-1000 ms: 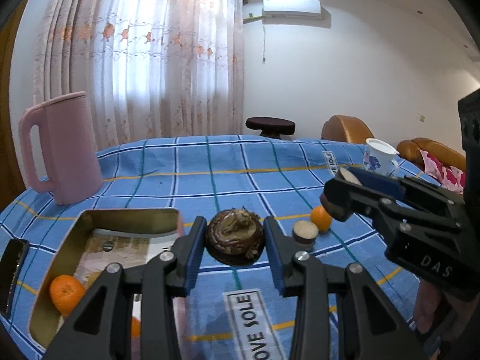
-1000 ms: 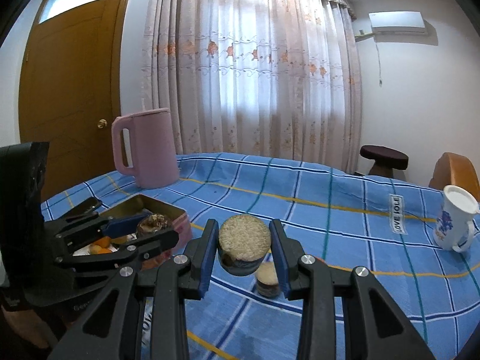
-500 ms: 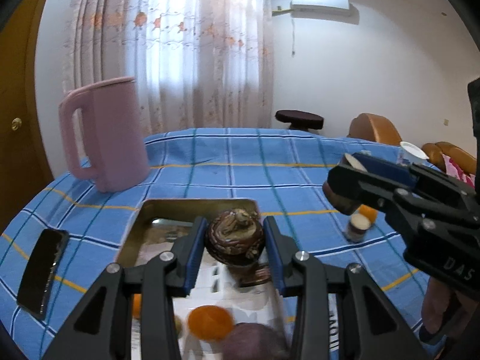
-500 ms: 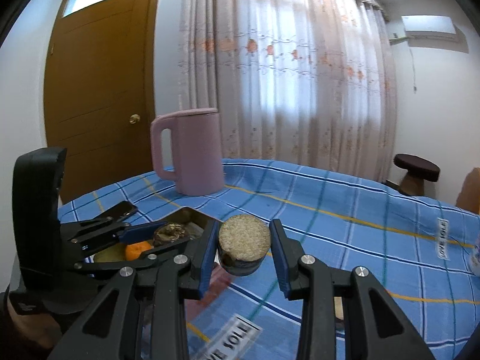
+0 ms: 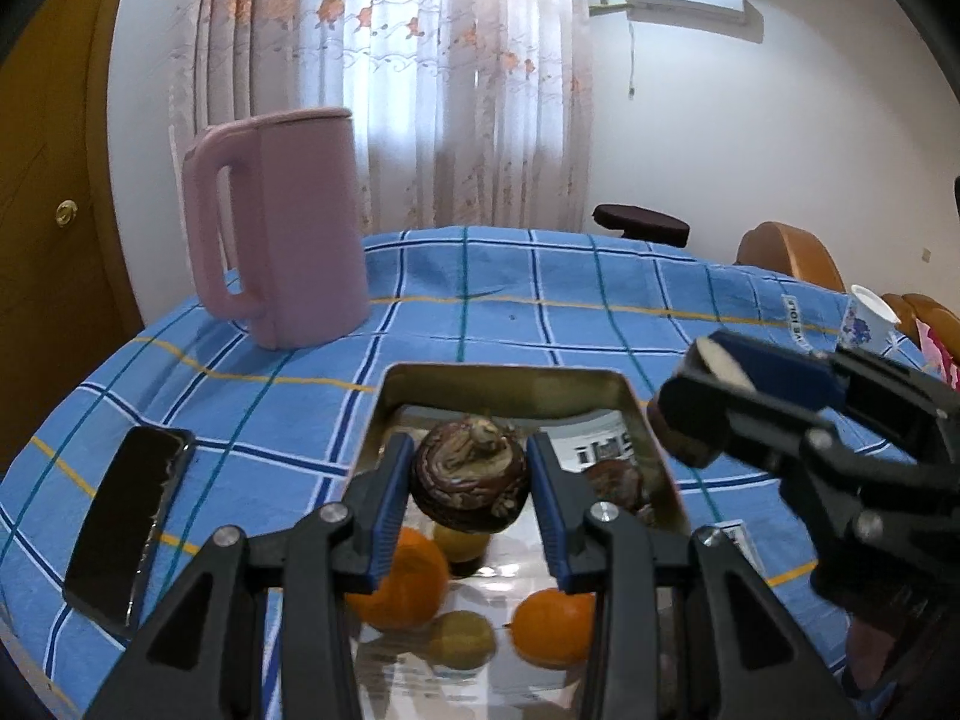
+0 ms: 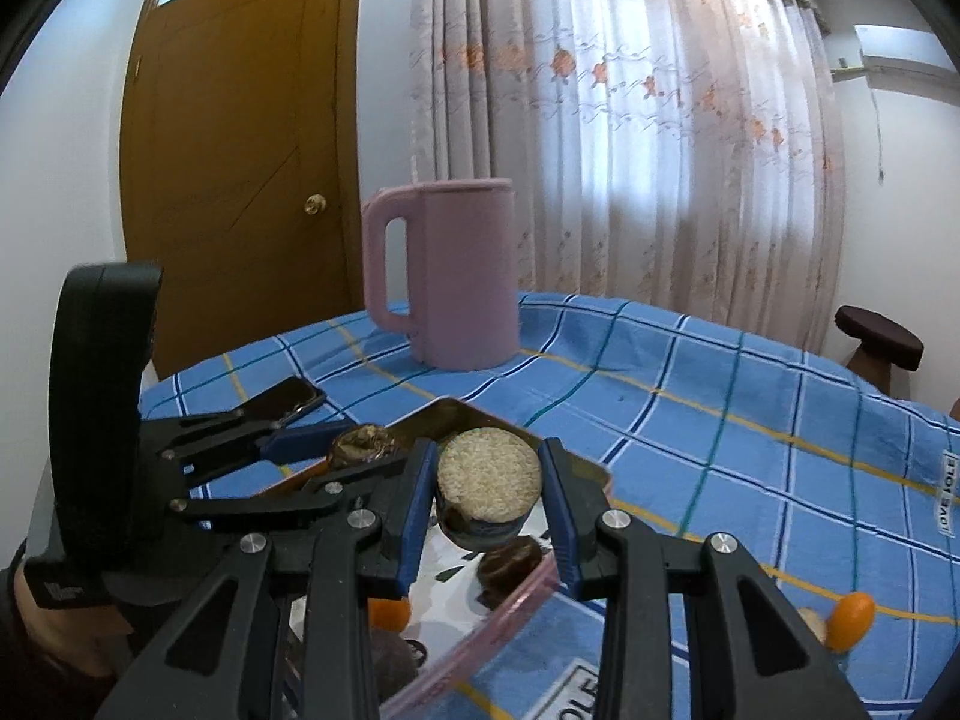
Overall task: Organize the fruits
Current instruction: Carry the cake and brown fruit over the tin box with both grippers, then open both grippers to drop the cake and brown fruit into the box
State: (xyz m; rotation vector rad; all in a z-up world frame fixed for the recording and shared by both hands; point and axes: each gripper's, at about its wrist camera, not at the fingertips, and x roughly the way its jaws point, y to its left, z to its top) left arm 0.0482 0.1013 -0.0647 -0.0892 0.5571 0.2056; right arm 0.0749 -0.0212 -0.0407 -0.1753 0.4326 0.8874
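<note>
Left gripper (image 5: pixel 470 489) clamped the brown fruit (image 5: pixel 470 483) over the tray (image 5: pixel 504 384) | right gripper (image 6: pixel 487 495) pinched a cut fruit (image 6: pixel 487 489) | both looked light, firm, best held across their sides

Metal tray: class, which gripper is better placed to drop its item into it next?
Left. The left gripper holds its brown item directly over the tray; the right gripper hangs near the rim.

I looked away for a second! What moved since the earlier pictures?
Both grippers swung left, toward the metal tray. The left gripper carried its brown swirled piece over the tray; the right gripper brought its pale-topped piece to the tray's edge. Both stayed clamped. The pink jug stayed put.
</note>
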